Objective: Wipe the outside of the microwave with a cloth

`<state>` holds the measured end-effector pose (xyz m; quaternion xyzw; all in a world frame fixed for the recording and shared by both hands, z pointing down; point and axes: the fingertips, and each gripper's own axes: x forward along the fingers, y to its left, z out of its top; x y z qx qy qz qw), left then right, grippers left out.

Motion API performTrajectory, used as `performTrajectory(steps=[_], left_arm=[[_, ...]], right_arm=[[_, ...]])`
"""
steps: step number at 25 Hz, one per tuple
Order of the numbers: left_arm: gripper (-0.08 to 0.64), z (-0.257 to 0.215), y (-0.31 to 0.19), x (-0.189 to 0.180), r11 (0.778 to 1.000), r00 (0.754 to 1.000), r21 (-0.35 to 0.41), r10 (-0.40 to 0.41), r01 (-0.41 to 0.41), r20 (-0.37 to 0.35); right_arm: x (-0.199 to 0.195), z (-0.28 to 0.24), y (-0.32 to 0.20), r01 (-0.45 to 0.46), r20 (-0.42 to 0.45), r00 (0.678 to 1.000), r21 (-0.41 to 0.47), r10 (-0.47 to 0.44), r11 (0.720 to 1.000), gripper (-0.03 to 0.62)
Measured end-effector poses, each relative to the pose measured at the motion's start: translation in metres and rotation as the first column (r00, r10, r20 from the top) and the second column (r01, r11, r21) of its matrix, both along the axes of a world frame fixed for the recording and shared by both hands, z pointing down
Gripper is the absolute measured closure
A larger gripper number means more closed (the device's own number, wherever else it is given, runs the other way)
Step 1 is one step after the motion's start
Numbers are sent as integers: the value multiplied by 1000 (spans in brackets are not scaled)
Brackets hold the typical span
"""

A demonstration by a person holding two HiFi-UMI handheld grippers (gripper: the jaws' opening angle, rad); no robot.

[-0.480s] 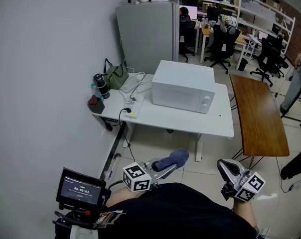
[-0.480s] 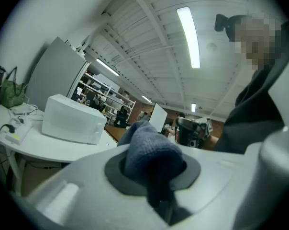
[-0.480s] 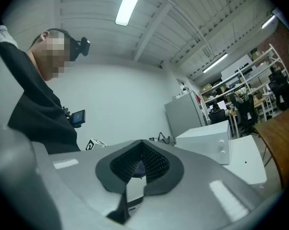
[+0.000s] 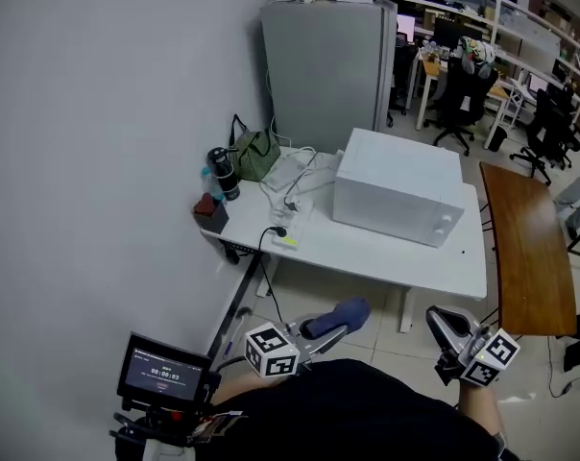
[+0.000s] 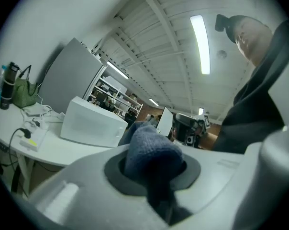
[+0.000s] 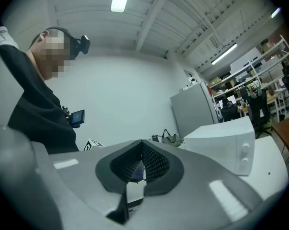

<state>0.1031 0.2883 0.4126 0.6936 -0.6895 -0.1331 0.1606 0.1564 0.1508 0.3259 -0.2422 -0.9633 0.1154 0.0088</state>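
- Left gripper (image 4: 321, 334) clamps the blue cloth (image 4: 340, 313) — ready.
- Right gripper (image 4: 444, 325): jaws together, empty.
- Microwave (image 4: 400, 185) well ahead of both — wiping not yet begun.

The cloth (image 5: 151, 152) is blue, thick and nubbly, with a knitted look. The microwave (image 4: 398, 190) has a smooth, matt white shell. The table (image 4: 367, 253) under it is smooth and white; the desk (image 4: 525, 257) beside it is glossy brown wood.
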Motion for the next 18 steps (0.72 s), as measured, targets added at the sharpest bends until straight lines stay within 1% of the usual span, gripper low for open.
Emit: performTrajectory(steps=[3, 6, 8, 10, 12, 14, 16, 18], left_arm=[[500, -16, 25, -79, 999, 1000, 32, 10, -10, 10], [500, -27, 40, -141, 998, 999, 42, 48, -49, 16], [500, -29, 39, -175, 997, 998, 51, 66, -66, -8], [500, -28, 31, -200, 995, 996, 62, 75, -72, -46], [500, -21, 20, -225, 995, 995, 67, 78, -74, -68], [500, -7, 5, -254, 996, 995, 65, 71, -67, -75], [500, 5, -13, -283, 998, 996, 55, 48, -44, -79], [500, 8, -35, -310, 999, 997, 44, 10, -7, -76]], right_arm=[[-68, -18, 23, -23, 1, 1000, 10, 23, 1000, 588], [-120, -35, 36, -66, -3, 998, 32, 66, 997, 588], [-147, -42, 36, -91, -10, 996, 44, 92, 995, 588], [-166, -41, 33, -103, -34, 994, 50, 104, 993, 588], [-182, -32, 24, -114, -56, 992, 50, 117, 992, 588], [-201, -20, 6, -129, -59, 990, 46, 131, 991, 588], [-218, -10, -17, -135, -52, 989, 40, 137, 990, 588], [-235, -6, -46, -123, -32, 992, 36, 124, 992, 588]])
